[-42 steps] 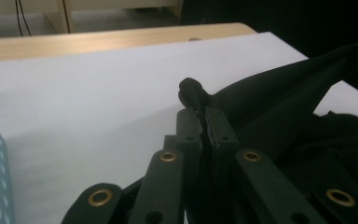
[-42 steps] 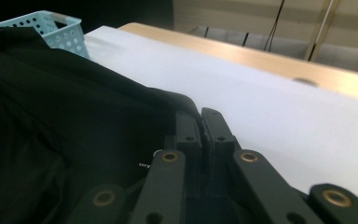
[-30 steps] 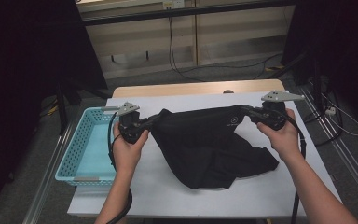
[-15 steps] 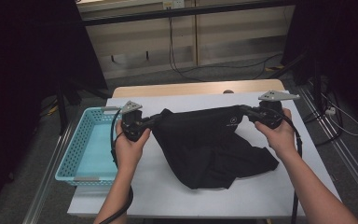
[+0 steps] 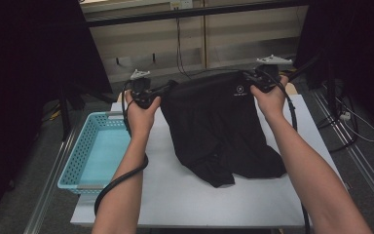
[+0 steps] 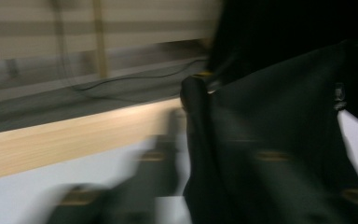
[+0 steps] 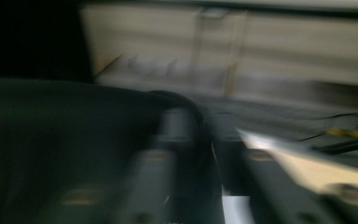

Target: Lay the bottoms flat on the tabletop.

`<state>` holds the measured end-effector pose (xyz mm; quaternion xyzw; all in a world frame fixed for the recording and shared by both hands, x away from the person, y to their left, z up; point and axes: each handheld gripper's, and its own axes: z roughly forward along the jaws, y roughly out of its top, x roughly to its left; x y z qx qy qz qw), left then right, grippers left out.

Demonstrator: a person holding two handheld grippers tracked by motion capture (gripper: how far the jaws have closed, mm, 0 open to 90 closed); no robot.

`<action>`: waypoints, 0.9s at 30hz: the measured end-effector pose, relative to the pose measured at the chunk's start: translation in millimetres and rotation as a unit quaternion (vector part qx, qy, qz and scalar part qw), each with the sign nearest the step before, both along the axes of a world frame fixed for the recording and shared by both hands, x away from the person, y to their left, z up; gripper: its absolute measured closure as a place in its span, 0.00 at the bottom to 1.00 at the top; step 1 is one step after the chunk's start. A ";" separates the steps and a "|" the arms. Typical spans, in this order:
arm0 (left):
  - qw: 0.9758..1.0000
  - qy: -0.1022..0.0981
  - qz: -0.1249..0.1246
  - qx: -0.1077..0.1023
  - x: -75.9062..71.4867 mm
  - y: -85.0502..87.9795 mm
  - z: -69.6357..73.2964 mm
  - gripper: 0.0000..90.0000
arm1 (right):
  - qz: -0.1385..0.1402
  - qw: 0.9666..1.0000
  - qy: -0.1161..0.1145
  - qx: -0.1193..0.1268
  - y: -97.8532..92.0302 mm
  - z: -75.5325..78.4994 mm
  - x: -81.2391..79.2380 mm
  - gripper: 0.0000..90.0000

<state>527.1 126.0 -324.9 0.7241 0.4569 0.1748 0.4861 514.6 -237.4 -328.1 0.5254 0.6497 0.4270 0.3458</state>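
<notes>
Fig.: black garment (image 5: 219, 126) spread betw. left gripper (image 5: 163, 89) and right gripper (image 5: 251, 78) at far edge of white table (image 5: 175, 195), its hem lying on the top, blue basket (image 5: 78, 161) to the left. Both grippers' jaws have just been opening and now stand part-wide. Cloth edge sits loosely betw. them (gripper views blurred). Step is prob. the release: open both sides evenly and pull hands straight back, so the cloth drops flat w/o snagging.

High overhead forward-down; both claw views close, sharing black garment (image 5: 219, 126).
</notes>
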 end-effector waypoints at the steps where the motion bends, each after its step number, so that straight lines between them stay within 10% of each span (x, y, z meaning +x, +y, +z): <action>1: 1.000 0.004 -0.002 0.003 -0.9 -3.3 -6.7 0.44 | -0.005 1.000 0.018 -0.010 2.4 -4.9 1.4 0.55; 10: 0.995 0.050 -0.067 0.049 -45.6 -18.9 -70.5 0.22 | 0.072 0.993 0.096 -0.020 -8.2 -69.9 -73.5 0.38; 19: 0.993 0.044 -0.094 0.063 -90.5 -15.5 -82.6 0.19 | 0.077 0.992 0.099 -0.034 -26.2 -86.9 -153.5 0.36; 27: 0.991 0.033 -0.112 0.069 -113.6 -13.2 -82.5 0.17 | 0.086 0.989 0.113 -0.034 -31.7 -95.8 -186.9 0.39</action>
